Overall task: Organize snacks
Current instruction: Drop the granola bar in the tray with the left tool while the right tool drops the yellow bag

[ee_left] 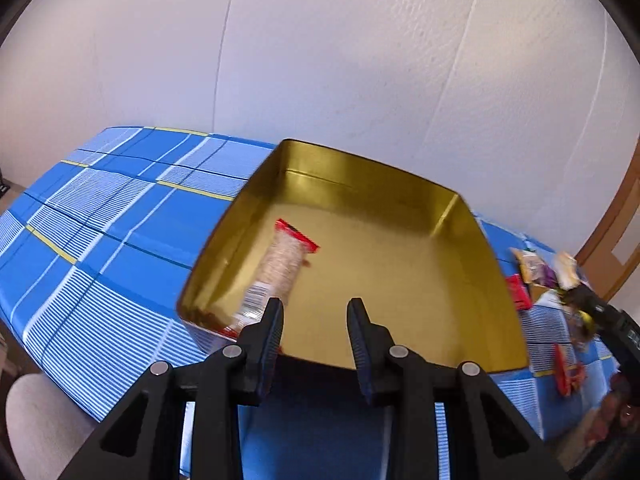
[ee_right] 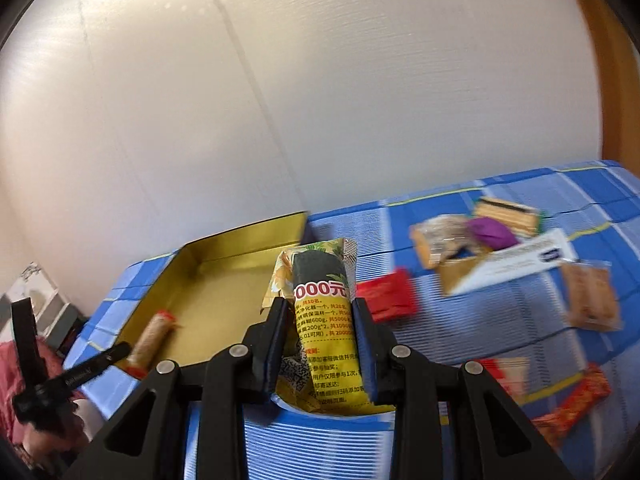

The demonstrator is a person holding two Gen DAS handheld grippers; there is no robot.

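Yellow and black wrapping with red-and-white print covers the snack packet (ee_right: 324,316) that my right gripper (ee_right: 320,320) clamps between its pads, held above the blue checked tablecloth (ee_right: 280,440) just beside the gold tin (ee_right: 224,256). My left gripper (ee_left: 315,320) hangs over the tin's near rim, jaws slightly apart with nothing between them. Inside the tin, against its left wall, lies a clear packet with red ends (ee_left: 280,264). More snacks (ee_right: 520,264) sit scattered beyond the tin's right side.
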